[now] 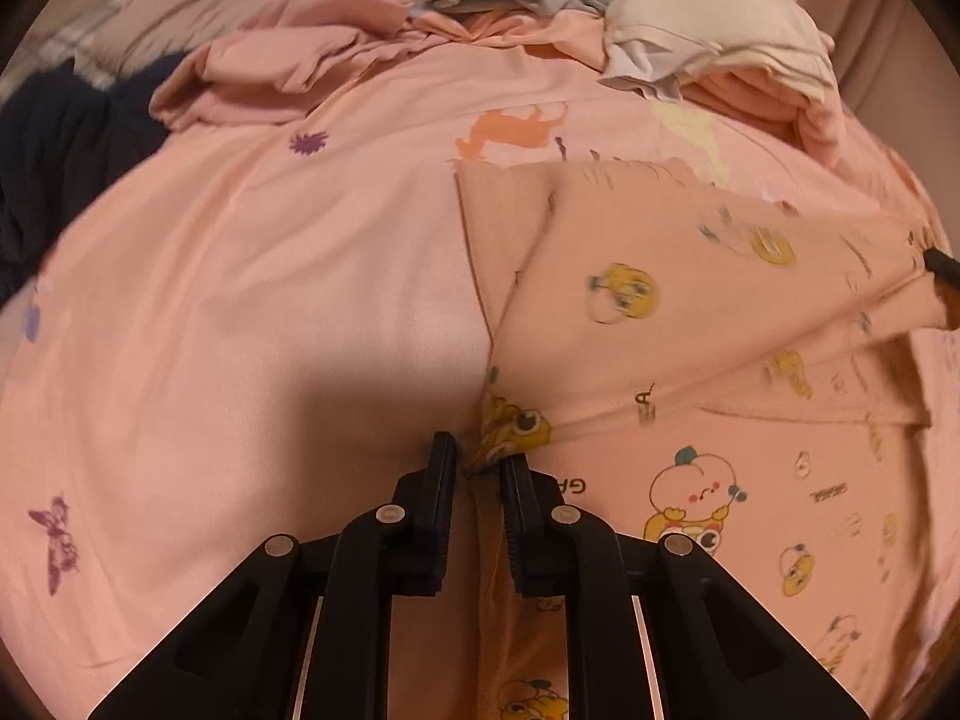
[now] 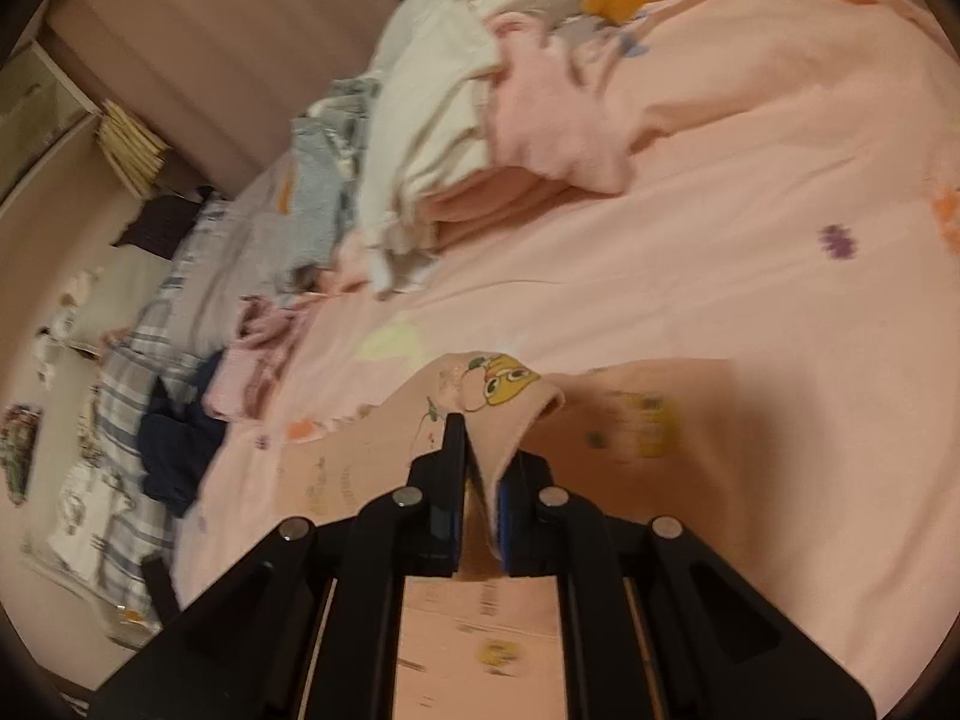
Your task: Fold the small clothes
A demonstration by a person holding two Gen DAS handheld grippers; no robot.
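Left wrist view: the left gripper (image 1: 480,456) is clamped on a bunched edge of the printed pink garment (image 1: 690,300), which spreads ahead and right of it across the bed (image 1: 240,300). Right wrist view: the right gripper (image 2: 486,450) pinches another edge of it, raised off the bed. Recommendation: keep both pinches level and carry the edge over squarely, avoiding slack.

We are in a home bedroom: a bed (image 2: 690,252) spread with a pink printed sheet fills both views, with loose clothes heaped (image 2: 432,138) along its far side and a padded headboard (image 2: 198,48) behind. Beside it stands what may be a shelf (image 2: 129,144) of books, though blurred.
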